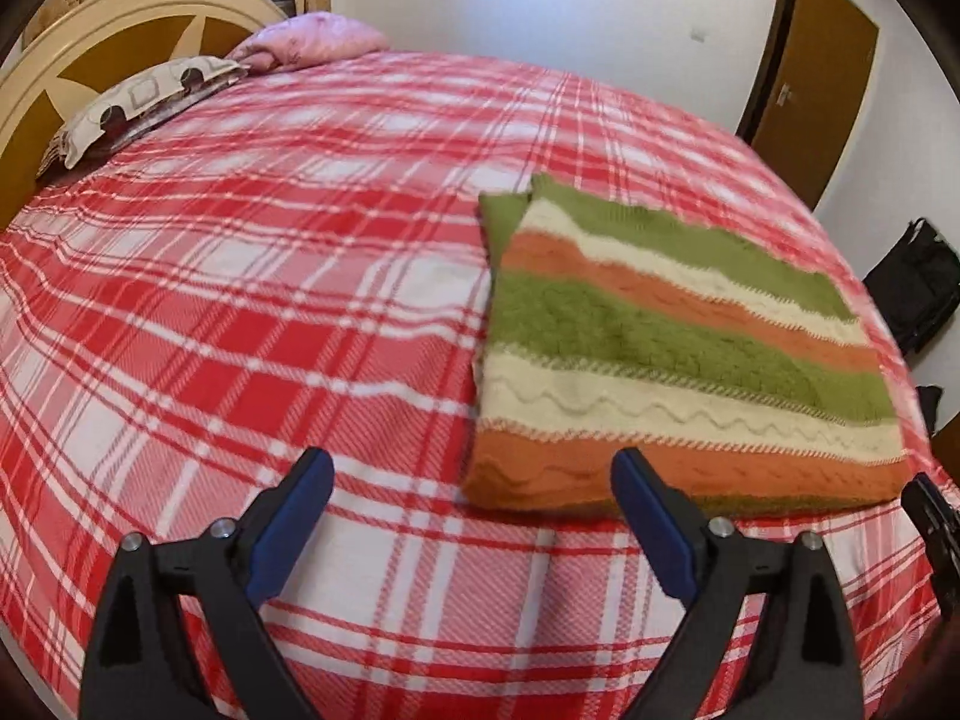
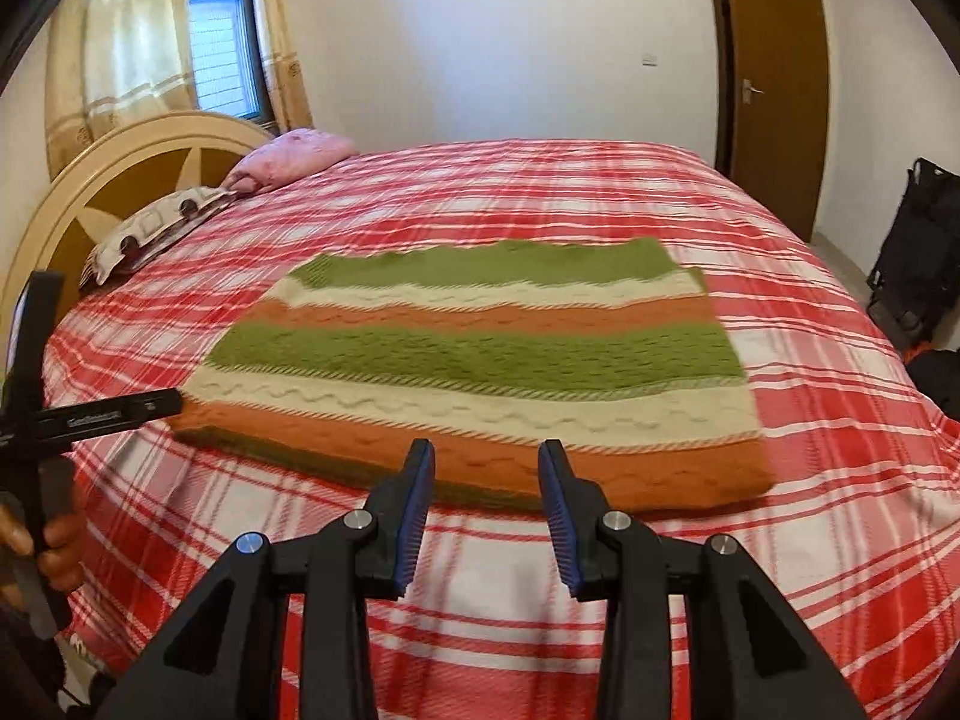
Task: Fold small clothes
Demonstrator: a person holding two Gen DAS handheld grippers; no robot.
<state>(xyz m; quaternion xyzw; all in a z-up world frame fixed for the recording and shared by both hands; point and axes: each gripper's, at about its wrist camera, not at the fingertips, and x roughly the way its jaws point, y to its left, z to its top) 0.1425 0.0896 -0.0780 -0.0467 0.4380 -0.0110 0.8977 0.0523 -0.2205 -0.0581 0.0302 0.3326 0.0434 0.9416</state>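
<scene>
Knitted striped sweater (image 2: 480, 360), folded into a flat rectangle, lying on the bed. Bands of green, cream and orange run across it; cream bands carry a raised zigzag line. Near edge orange over a green underlayer. In the left wrist view (image 1: 672, 348) a folded layer shows along its left edge.

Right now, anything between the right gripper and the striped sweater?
Nothing visible. The right gripper, open, hangs just short of the striped knit sweater's near orange edge, with only bare plaid bedspread between them.
</scene>
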